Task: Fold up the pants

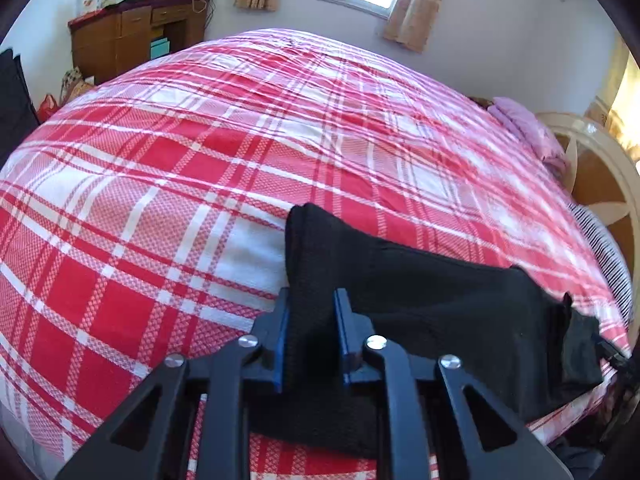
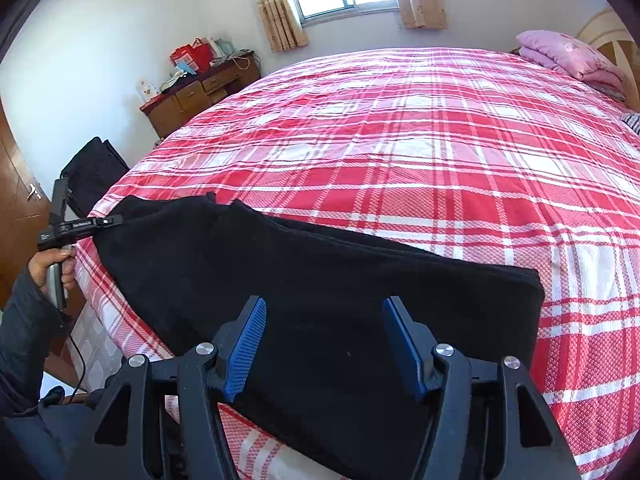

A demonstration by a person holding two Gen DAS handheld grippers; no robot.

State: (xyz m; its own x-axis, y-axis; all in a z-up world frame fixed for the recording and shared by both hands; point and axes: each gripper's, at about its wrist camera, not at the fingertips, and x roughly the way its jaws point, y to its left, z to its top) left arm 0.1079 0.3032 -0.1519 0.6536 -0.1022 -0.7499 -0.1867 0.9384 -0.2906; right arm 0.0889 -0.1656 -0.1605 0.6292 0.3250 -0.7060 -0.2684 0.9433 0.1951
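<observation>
Black pants (image 2: 320,300) lie folded lengthwise along the near edge of a bed with a red and white plaid cover (image 2: 420,140). My left gripper (image 1: 311,300) is shut on the pants' left end (image 1: 316,248), which stands up between its blue pads. In the right wrist view the left gripper (image 2: 108,222) shows at the far left, clamped on the cloth's corner. My right gripper (image 2: 324,308) is open, its blue pads (image 2: 246,348) spread above the middle of the pants, holding nothing.
A pink folded quilt (image 2: 572,54) lies by the headboard (image 1: 600,184) at the right. A wooden desk (image 2: 200,88) with clutter stands at the far left by the window. A dark bag (image 2: 92,172) sits beside the bed's left corner.
</observation>
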